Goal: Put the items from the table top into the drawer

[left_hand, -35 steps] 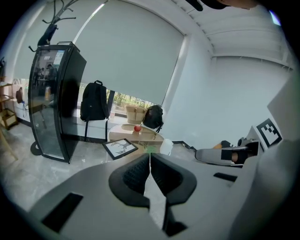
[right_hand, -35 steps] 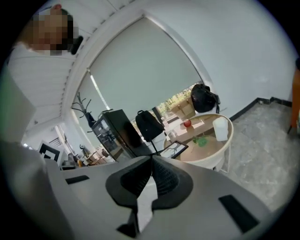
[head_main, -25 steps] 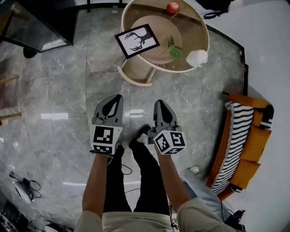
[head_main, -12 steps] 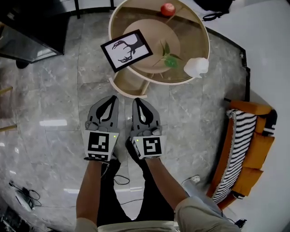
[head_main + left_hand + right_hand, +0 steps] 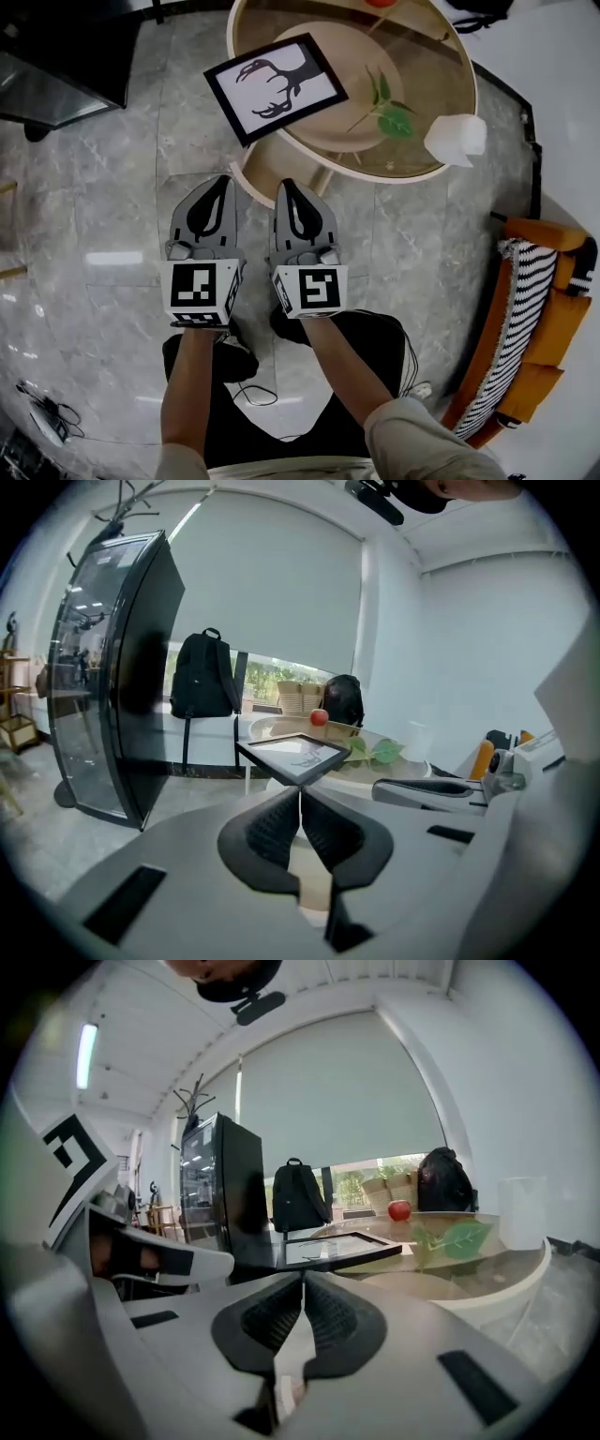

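Observation:
A round glass-topped table [image 5: 450, 164] carries a black-framed deer picture [image 5: 276, 86] hanging over its near left edge, a green leaf sprig [image 5: 386, 105], a white cup [image 5: 457, 137] and a red apple [image 5: 380, 3] at the far side. Below the top, a beige drawer [image 5: 258, 178] juts out toward me. My left gripper [image 5: 218, 181] and right gripper [image 5: 285, 187] hover side by side just short of the table, both shut and empty. The picture [image 5: 298, 756], apple [image 5: 319, 717] and leaf [image 5: 380, 752] show ahead in the left gripper view, and the picture [image 5: 339, 1248] and apple [image 5: 399, 1209] in the right gripper view.
A dark glass cabinet [image 5: 56, 66] stands at the left. An orange sofa with a striped throw [image 5: 530, 319] lies at the right. Cables [image 5: 47, 412] sit on the marble floor near my left. A black backpack [image 5: 203, 675] hangs behind the table.
Both grippers have dropped lower and moved closer together toward the table. The table and picture now fill more of the head view, and my right gripper has rolled level.

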Available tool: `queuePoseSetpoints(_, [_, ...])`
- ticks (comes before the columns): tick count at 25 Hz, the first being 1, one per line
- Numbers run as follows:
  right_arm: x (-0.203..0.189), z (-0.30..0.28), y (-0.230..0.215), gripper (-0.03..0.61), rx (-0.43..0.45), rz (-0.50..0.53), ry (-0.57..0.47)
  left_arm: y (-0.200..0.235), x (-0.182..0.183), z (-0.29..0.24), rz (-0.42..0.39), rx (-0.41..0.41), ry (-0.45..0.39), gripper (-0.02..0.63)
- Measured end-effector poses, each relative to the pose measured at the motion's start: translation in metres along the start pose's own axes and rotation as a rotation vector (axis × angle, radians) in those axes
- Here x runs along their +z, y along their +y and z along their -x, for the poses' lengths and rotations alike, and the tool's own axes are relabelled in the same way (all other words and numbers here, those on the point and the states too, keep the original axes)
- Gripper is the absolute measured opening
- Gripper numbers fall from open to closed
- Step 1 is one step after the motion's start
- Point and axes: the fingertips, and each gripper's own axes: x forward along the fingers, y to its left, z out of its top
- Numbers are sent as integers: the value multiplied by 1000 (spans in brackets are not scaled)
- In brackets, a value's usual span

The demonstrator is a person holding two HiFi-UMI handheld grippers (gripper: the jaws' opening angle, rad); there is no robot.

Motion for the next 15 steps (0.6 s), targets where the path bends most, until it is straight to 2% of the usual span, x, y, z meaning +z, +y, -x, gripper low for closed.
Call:
queuePoseSetpoints(3, [-10, -19, -1, 35, -1, 53, -48, 15, -3, -10, -39, 18, -45, 25])
queuePoseSetpoints(7, [-11, -37, -6, 35, -55, 110, -142, 13, -7, -23, -70, -26, -104, 25])
queuePoseSetpoints(9, [-19, -42, -5, 35, -60, 84, -147, 15, -8, -27, -106, -19, -140, 25])
queuePoseSetpoints(11, [-31, -45, -6, 35, -35, -51, -164, 17, -9, -29, -148, 1, -190, 25])
queuePoseSetpoints(15, [-52, -51, -3, 37, 112, -476, -196, 22, -29, -29, -171, -12, -190, 25])
